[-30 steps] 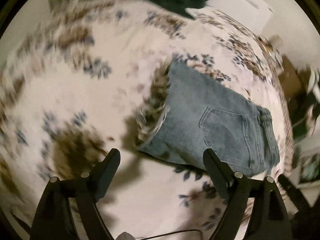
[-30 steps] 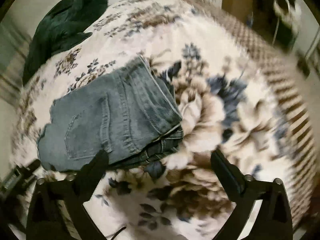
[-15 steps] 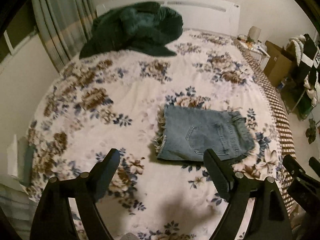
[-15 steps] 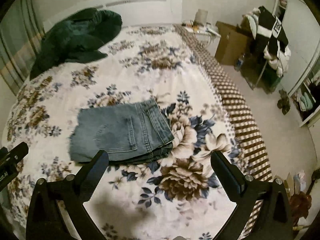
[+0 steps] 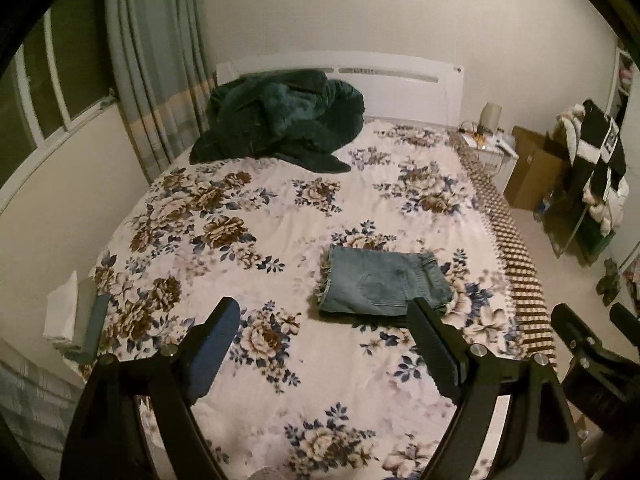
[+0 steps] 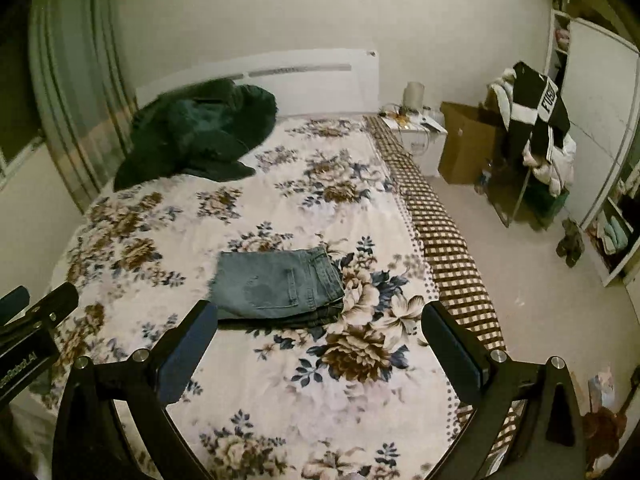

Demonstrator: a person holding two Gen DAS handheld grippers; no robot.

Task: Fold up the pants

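Left wrist view: left tongs (image 5: 322, 312) spread wide, empty.
Right tongs (image 6: 318, 316): spread, empty.
Pants (image 6: 278, 288): folded on bed (image 6: 256, 384), seemingly in layers.

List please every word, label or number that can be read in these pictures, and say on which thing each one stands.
"FUS", cut off by a fold: white letters on the black and white garment draped at the right.
Partly legible, perhaps "Robot.AI": white print on the left gripper, seen at the right wrist view's left edge.
Nothing readable on the folded jeans.
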